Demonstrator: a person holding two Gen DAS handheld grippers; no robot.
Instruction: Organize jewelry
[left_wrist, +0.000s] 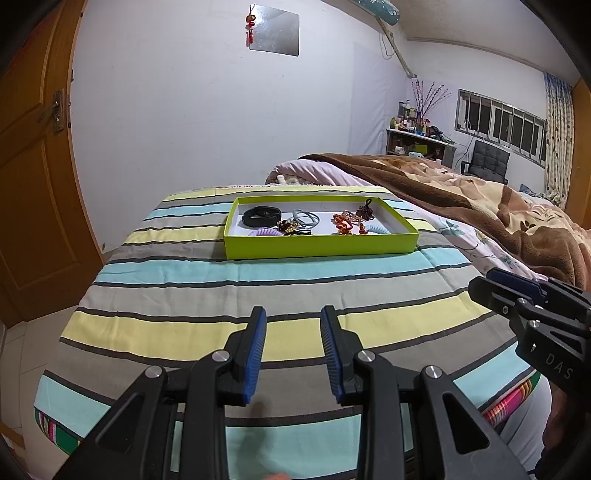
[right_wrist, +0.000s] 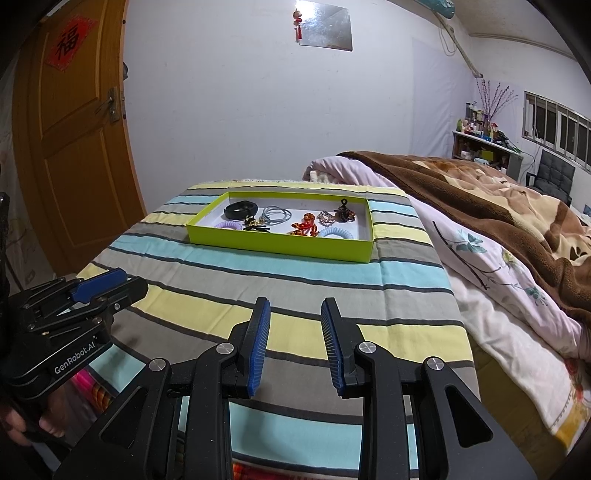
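Observation:
A lime-green tray (left_wrist: 317, 249) (right_wrist: 277, 245) sits on the far part of a striped cloth. It holds a black band (left_wrist: 260, 216) (right_wrist: 240, 209), grey hair ties (left_wrist: 306, 218) (right_wrist: 275, 215), a purple coil tie (left_wrist: 264, 233) (right_wrist: 231, 225), a blue coil tie (right_wrist: 334, 233), orange-red beads (left_wrist: 345, 223) (right_wrist: 304, 225) and a dark charm (left_wrist: 364, 211) (right_wrist: 344, 213). My left gripper (left_wrist: 293, 314) is open and empty, well short of the tray. My right gripper (right_wrist: 295, 306) is open and empty too, beside the left one.
The striped cloth (left_wrist: 258, 295) (right_wrist: 295, 280) covers a raised surface with drop-offs at left and front. A brown blanket and floral quilt (right_wrist: 498, 229) lie on the bed to the right. A wooden door (right_wrist: 74, 147) stands at left.

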